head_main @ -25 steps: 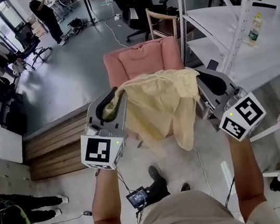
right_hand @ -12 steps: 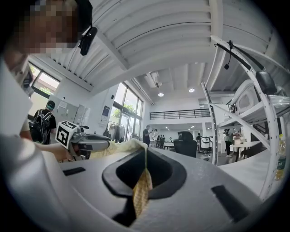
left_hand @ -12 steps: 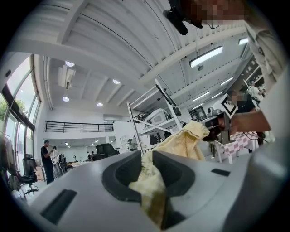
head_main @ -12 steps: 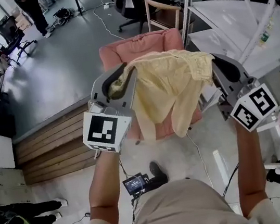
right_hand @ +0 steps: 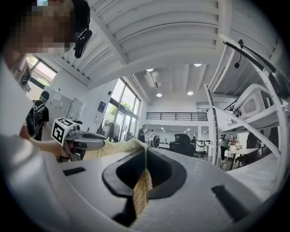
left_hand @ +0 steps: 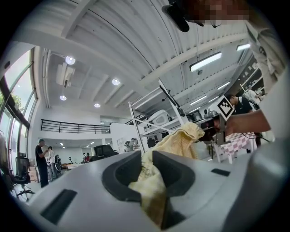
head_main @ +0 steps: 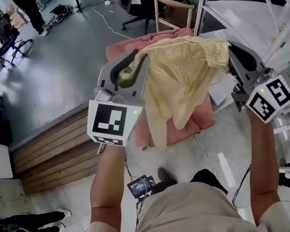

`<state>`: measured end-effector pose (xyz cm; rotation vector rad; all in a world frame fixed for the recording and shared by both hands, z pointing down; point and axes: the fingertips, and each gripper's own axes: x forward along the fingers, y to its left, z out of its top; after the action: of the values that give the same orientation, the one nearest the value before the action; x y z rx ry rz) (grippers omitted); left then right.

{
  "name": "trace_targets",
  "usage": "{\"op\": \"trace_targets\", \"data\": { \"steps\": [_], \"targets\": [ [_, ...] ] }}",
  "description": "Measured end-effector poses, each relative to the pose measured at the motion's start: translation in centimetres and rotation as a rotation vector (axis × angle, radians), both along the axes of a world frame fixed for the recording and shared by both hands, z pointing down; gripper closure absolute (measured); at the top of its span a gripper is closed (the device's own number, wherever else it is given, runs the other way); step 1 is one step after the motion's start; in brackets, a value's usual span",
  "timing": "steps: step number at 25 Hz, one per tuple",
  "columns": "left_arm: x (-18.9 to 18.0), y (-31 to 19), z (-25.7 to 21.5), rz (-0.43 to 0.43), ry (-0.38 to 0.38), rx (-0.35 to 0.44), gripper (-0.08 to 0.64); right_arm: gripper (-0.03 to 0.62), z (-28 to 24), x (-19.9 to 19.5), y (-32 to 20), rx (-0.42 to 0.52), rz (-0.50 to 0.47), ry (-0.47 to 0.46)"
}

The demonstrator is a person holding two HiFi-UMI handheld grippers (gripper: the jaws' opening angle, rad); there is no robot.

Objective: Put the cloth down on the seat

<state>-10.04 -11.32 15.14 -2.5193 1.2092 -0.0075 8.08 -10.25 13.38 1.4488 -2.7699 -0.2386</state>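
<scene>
Well, the cloth (head_main: 180, 80) is not yet down: it hangs spread across mid-frame, over the pink seat (head_main: 202, 121) behind it. The left gripper (head_main: 133, 70) and right gripper (head_main: 230, 56) each pinch a top corner, both arms stretched forward and held high. Lowering and letting go are what is left, by my reckoning.

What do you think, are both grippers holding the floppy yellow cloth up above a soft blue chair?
Not quite. The soft chair is pink, not blue; the head view shows it. Both the left gripper and the right gripper are indeed holding the floppy yellow cloth up above it.
</scene>
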Motion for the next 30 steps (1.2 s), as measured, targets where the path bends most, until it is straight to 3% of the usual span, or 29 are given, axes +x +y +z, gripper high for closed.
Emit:
{"op": "trace_targets", "data": {
  "steps": [14,22,30],
  "targets": [
    [-2.5,-8.5,1.8,-0.050,-0.036,-0.020,0.488,0.591,1.5,-2.0,-10.3,0.013,-0.006,-0.005],
    [-3.1,-16.4,4.1,-0.106,-0.052,-0.047,0.488,0.591,3.8,-2.5,-18.1,-0.015,-0.048,-0.006],
    [-2.0,-25.9,9.3,-0.147,-0.074,-0.120,0.488,0.591,8.9,-1.3,-27.4,-0.092,-0.072,-0.004]
  ]
}}
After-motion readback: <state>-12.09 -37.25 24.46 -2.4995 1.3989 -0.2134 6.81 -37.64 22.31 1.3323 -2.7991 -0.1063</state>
